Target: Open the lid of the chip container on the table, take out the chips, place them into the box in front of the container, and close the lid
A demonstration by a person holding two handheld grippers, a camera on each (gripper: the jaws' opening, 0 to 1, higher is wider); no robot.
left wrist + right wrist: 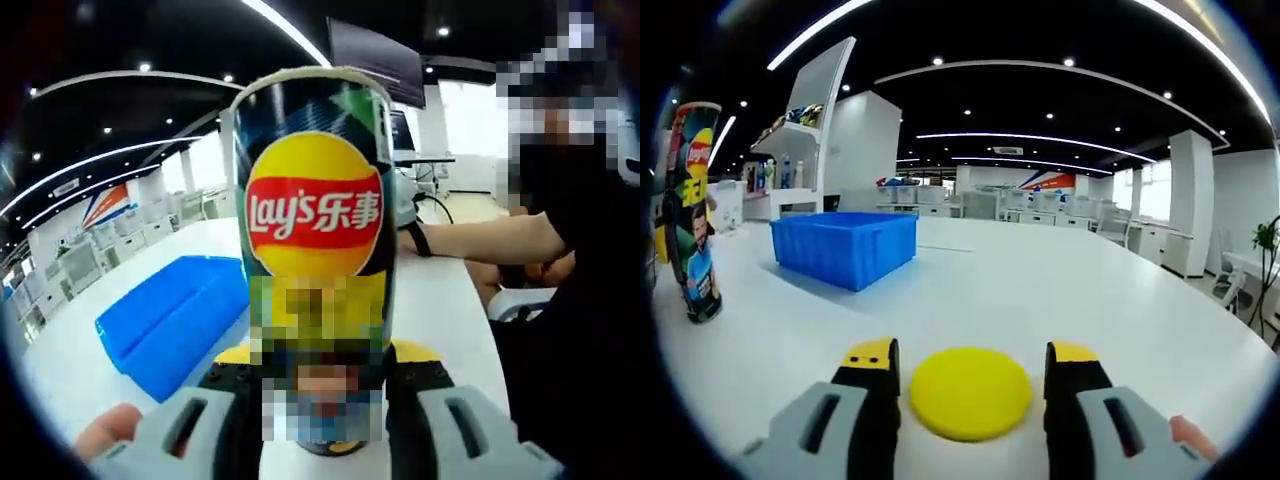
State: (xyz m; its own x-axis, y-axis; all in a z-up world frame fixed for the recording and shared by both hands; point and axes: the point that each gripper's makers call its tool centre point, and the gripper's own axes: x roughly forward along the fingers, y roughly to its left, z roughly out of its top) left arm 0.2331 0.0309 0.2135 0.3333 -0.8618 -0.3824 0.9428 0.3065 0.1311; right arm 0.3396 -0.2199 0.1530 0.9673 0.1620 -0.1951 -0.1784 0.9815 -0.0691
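Note:
A tall Lay's chip can (313,210) stands upright on the white table (440,300). My left gripper (325,358) is shut on its lower part, one jaw on each side. The can's top rim shows no lid. In the right gripper view the same can (692,210) stands at the far left. A round yellow lid (971,393) lies flat on the table between the jaws of my right gripper (972,352), which is open, with a small gap on each side of the lid. The blue box (170,320) (845,245) sits on the table beyond the can.
A person in dark clothes (570,300) sits at the table's right side, forearm (480,238) resting on it. Fingertips show by my gripper bodies (105,430) (1195,435). Broad bare table (1070,290) stretches ahead; shelves (800,120) and desks stand far behind.

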